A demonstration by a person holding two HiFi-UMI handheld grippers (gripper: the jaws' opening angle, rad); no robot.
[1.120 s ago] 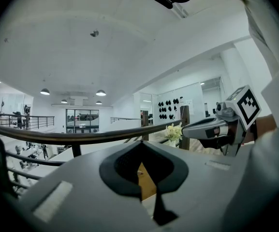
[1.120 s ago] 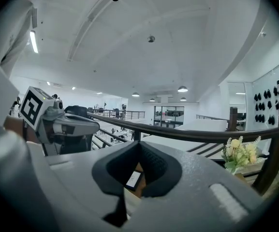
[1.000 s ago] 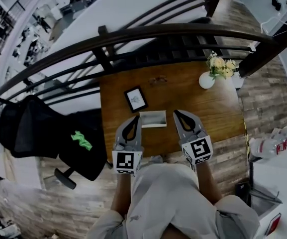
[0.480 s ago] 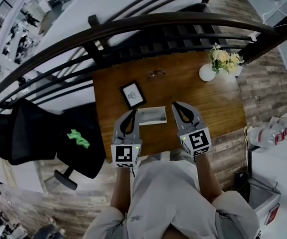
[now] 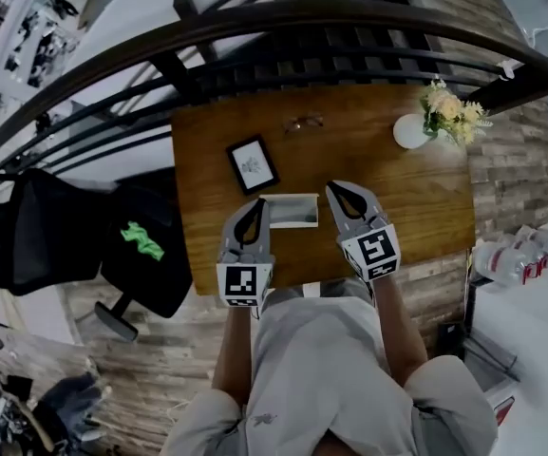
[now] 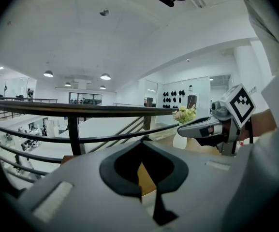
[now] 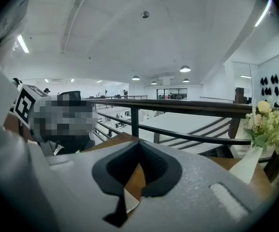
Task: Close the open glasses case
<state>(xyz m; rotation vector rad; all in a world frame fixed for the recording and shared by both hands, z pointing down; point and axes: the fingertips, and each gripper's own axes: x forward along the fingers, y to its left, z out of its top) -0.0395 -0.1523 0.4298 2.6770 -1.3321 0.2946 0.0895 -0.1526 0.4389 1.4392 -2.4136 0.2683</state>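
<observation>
Head view: glasses case [image 5: 292, 211] between tools [image 5: 260, 202] [image 5: 331, 187]

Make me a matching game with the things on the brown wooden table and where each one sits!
Things:
1. open pale rectangular glasses case
2. small black-framed picture
3. round white vase of pale flowers
4. thin wire-rimmed eyeglasses

Places on the brown wooden table:
A. far right corner
B. near edge, between the left gripper and the right gripper
C. far side, about the middle, close to the dark railing
D. left part, just beyond the left gripper

Pairs: 1-B, 2-D, 3-A, 4-C
</observation>
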